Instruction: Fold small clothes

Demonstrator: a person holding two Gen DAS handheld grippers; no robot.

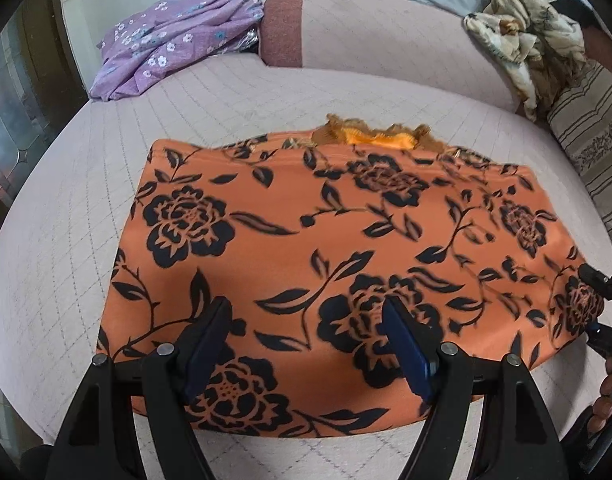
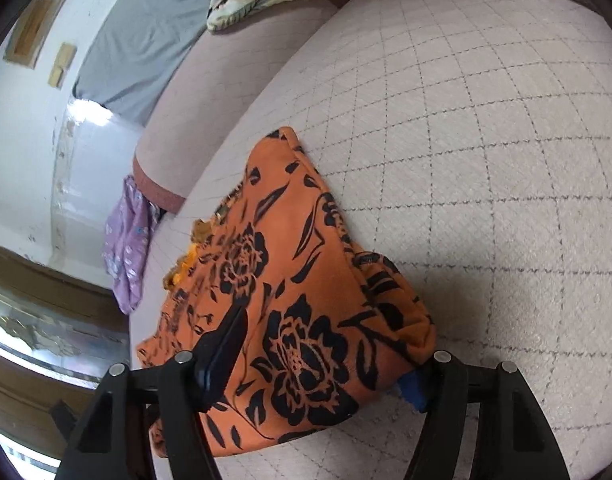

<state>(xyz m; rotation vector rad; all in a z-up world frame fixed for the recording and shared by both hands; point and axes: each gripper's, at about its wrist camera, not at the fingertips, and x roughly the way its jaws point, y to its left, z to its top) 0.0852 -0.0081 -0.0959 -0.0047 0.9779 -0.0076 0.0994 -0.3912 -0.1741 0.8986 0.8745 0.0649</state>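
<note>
The left gripper (image 1: pixel 306 344) hangs open above the near edge of the folded orange floral garment (image 1: pixel 330 240). The right gripper (image 2: pixel 326 364) straddles the garment's right end; whether its pads press is unclear. The garment lies on the quilted pink bed (image 1: pixel 66 240).

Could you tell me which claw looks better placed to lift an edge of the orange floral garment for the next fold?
Probably the right claw: its fingers straddle the corner of the orange floral garment, fabric between them. The left claw stands open above the garment's middle, away from any edge.
</note>
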